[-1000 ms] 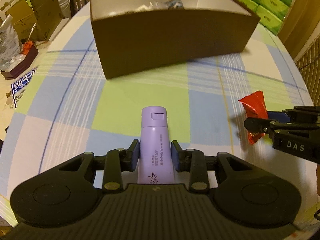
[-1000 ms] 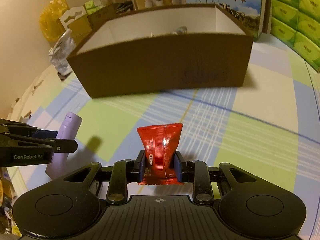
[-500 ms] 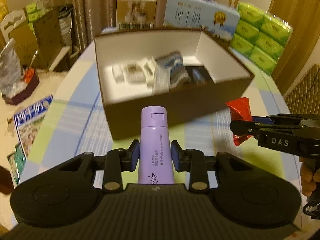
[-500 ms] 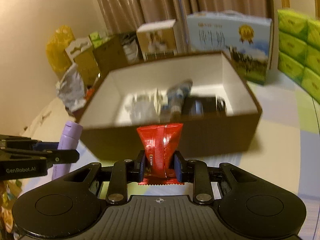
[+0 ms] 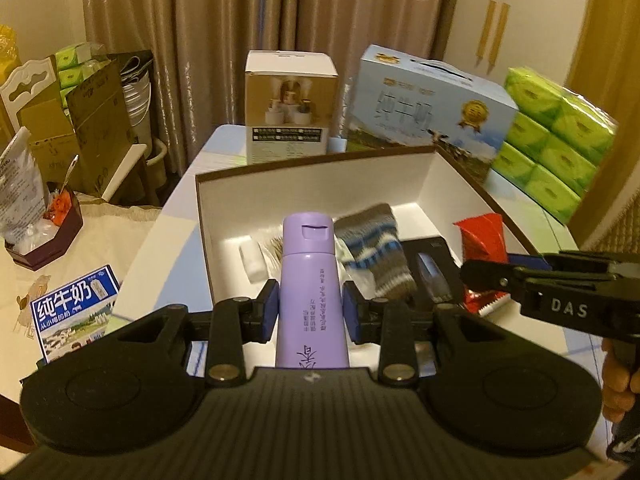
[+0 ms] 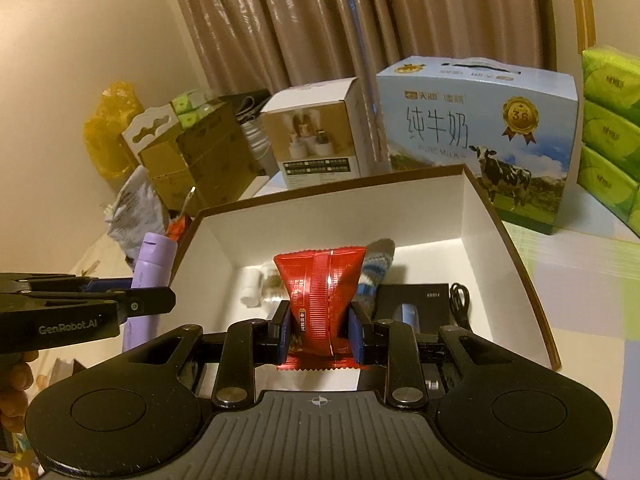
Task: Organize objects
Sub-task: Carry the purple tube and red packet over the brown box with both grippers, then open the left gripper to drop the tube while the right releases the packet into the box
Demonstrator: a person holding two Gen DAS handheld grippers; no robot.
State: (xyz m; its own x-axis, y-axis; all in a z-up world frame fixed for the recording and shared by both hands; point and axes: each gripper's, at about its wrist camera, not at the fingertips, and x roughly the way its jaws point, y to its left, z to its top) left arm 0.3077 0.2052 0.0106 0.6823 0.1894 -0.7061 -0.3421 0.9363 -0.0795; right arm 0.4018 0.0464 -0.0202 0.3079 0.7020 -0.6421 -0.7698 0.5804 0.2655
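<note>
Your left gripper [image 5: 308, 312] clamps the lilac tube [image 5: 310, 280], cap forward, above the near wall of the open box [image 5: 448, 168]. Your right gripper [image 6: 320, 334] pinches the red packet [image 6: 320, 280] over the same wall. On the box floor lie a striped sock [image 5: 378, 256], a white cylinder [image 5: 252, 262] and a black case [image 6: 416, 300].

Room, warm dim light. Rear: pleated brown curtains [image 5: 192, 60], full height; cream wall [image 6: 80, 60] at left; pale wall [image 5: 520, 20] at right, bearing two vertical wooden strips [image 5: 493, 34]. Table [image 5: 176, 208] with checked cloth [image 6: 580, 264] in green, blue and white. At left, a lower cream-covered surface [image 5: 100, 232]; stacked cardboard cartons [image 5: 80, 120] against the curtains. Yellow plastic bag [image 6: 112, 128] beside the cream wall.
</note>
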